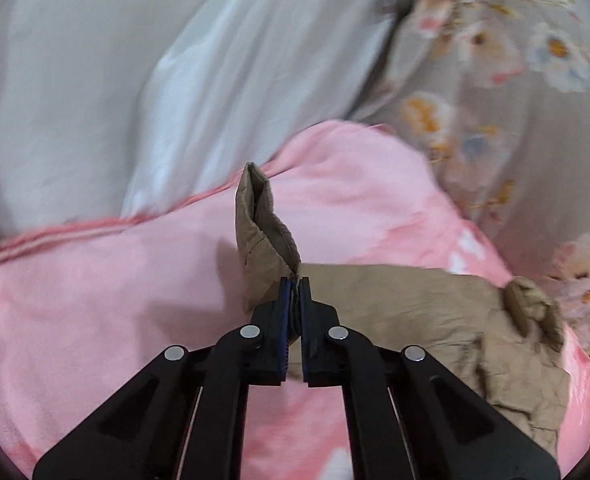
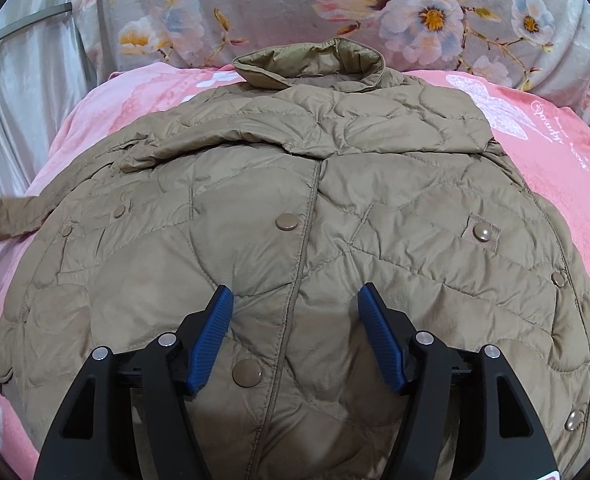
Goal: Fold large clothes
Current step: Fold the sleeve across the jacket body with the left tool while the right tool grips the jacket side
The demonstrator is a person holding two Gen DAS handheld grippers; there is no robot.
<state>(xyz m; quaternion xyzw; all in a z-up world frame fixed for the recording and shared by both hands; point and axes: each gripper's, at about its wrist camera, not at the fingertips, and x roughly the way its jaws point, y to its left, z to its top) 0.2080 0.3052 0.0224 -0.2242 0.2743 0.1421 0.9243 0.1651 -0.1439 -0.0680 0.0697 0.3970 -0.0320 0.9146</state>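
One tan quilted jacket (image 2: 303, 232) lies front-up and snapped shut on the pink blanket (image 2: 143, 92), collar toward the floral sheet (image 2: 279, 8); the left gripper (image 1: 294, 280) has its jaws pinched together on the sleeve cuff (image 1: 263, 224), held up off to the side, while the right gripper (image 2: 295, 300) hovers with jaws apart over the centre placket. Looks light, puffy and slick, so I'd grab seams, cuff or hem edges, not the padded panels. No containers in either view.
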